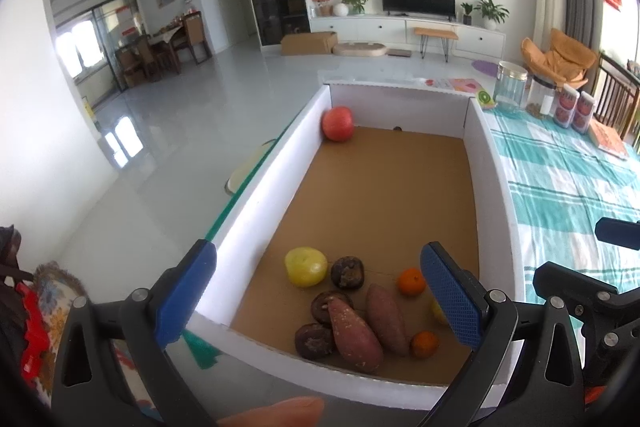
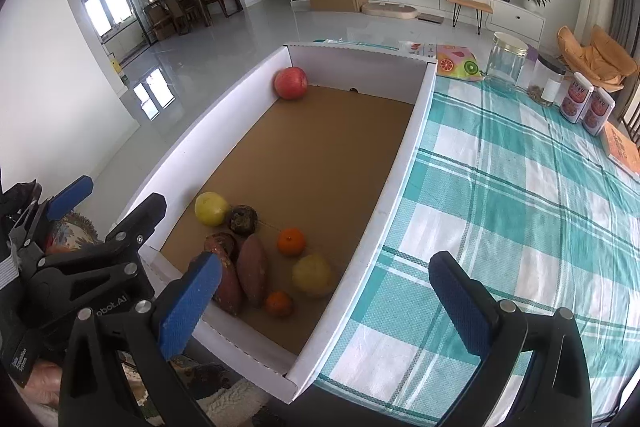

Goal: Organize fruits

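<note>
Box (image 1: 256,195), white-walled, brown cardboard floor: sitting on the worktop (image 2: 520,195), which is wearing a teal-and-white checked cloth.

Red apple (image 1: 338,124): resting alone in the box's far left corner, upper middle of the frame, touching the wall.

Remaining produce, clustering at the near end, lower middle of the frame:
- yellow fruit (image 1: 306,266), just beside a dark brown round fruit (image 1: 347,271);
- two sweet potatoes (image 1: 370,327), lying side by side and touching;
- two more dark round fruits (image 1: 316,341) against the left sweet potato;
- two small oranges (image 1: 411,281), one nearer, one farther;
- second yellow fruit (image 2: 311,275) near the right wall.

My left gripper (image 1: 318,291): I am holding it over the near end of the box, jaws wide apart, gripping nothing.

My right gripper (image 2: 324,303): I am holding it over the box's near right wall, jaws wide apart, gripping nothing.

Far end of worktop, upper right: glass jar (image 2: 505,61), two cans (image 2: 585,105), a book (image 2: 624,151).
</note>
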`<state>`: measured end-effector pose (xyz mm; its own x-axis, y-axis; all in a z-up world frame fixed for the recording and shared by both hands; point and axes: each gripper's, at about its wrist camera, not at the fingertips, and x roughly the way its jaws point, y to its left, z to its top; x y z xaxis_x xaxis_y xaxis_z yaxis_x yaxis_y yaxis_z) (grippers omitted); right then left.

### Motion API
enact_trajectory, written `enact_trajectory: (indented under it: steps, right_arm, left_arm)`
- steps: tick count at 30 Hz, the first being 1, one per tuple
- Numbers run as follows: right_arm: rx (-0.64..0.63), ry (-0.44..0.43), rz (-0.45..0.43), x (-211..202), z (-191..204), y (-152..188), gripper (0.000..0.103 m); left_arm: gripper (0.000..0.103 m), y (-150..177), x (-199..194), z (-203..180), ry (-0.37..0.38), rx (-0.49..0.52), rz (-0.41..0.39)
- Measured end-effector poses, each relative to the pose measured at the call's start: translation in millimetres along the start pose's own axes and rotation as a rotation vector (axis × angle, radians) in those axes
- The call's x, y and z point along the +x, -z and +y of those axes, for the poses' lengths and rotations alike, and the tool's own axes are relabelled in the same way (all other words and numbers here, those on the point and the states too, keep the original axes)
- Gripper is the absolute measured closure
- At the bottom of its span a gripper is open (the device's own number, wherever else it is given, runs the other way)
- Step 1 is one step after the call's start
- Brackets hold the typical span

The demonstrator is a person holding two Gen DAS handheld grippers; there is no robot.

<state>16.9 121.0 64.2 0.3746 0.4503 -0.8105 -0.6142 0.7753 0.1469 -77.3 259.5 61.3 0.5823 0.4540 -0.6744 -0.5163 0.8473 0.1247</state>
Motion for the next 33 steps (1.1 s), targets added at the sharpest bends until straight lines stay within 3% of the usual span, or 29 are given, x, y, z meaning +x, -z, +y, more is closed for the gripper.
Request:
enact_trajectory:
  steps: [8,33]
  right_arm:
    - [0.008,-0.004,0.021,4.5,7.9,-6.3,0.000]
    - [-0.043,0.037,0.050,-4.5,28.9,-8.6,0.000]
  left_arm:
    - [0.001,-2.8,7.2,7.4,0.022,-0.054,0.054]
    - [0.001,-2.1,3.1,21.5,0.020,-0.067,0.076]
